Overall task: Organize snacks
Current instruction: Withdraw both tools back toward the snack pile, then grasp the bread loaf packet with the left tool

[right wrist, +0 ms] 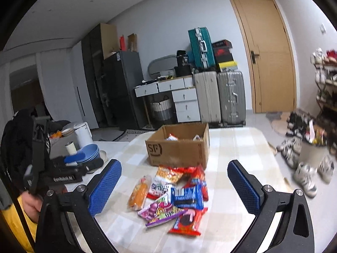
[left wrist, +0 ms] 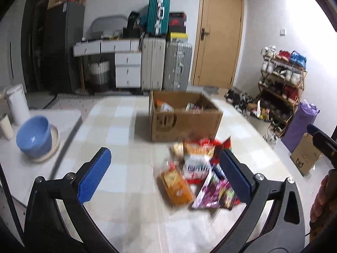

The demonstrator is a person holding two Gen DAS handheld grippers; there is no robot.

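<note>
Colourful snack packets heaped before open cardboard box; some inside.

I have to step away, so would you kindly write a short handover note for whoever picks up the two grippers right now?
Left gripper: open, nothing held, above the table just left of the snack pile.
Right gripper: open, nothing held, facing the pile.
Things: cardboard box stands open on the checked table behind the pile; the pile lies loose in front of it.
Done: a few packets already lie in the box.
Left: the whole pile, including the orange packet, blue packet and purple packet. Suggest starting with the orange one at the pile's edge.
</note>
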